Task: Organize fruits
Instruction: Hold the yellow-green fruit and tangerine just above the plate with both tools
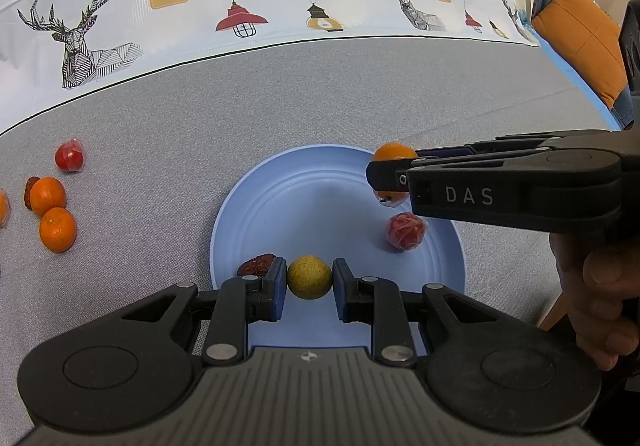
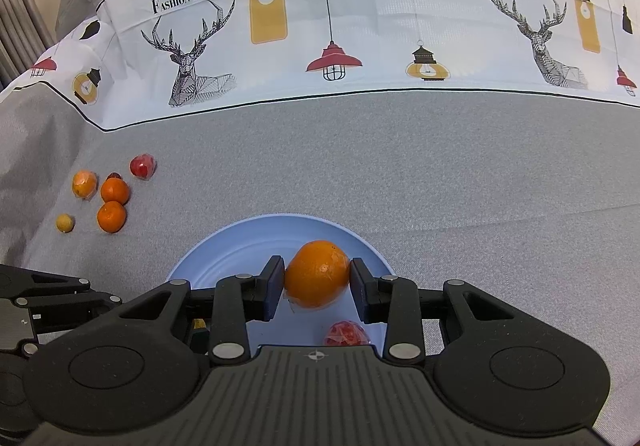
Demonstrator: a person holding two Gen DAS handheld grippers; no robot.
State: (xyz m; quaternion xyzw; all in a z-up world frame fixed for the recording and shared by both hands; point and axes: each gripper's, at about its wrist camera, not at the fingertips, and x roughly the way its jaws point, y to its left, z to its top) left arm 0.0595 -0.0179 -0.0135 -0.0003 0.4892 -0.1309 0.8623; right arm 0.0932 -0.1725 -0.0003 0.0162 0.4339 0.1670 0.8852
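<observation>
"DAS" right gripper [image 2: 317,284] clamping orange [image 2: 318,273], left gripper [image 1: 309,280] pinching yellow fruit [image 1: 309,277], "FASHION HOME" cloth [image 2: 360,25]

Surface: grey tablecloth [image 2: 400,165], white printed band at 12 o'clock.
Plate: blue plate [image 1: 256,205], 6 o'clock.
Loose fruit: oranges [image 2: 115,191], wrapped red fruit [image 2: 142,165], small yellow fruit [image 2: 65,223], 9 o'clock.

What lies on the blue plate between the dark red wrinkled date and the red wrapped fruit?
The left wrist view shows a round yellow fruit there, between the left gripper fingers.
</observation>
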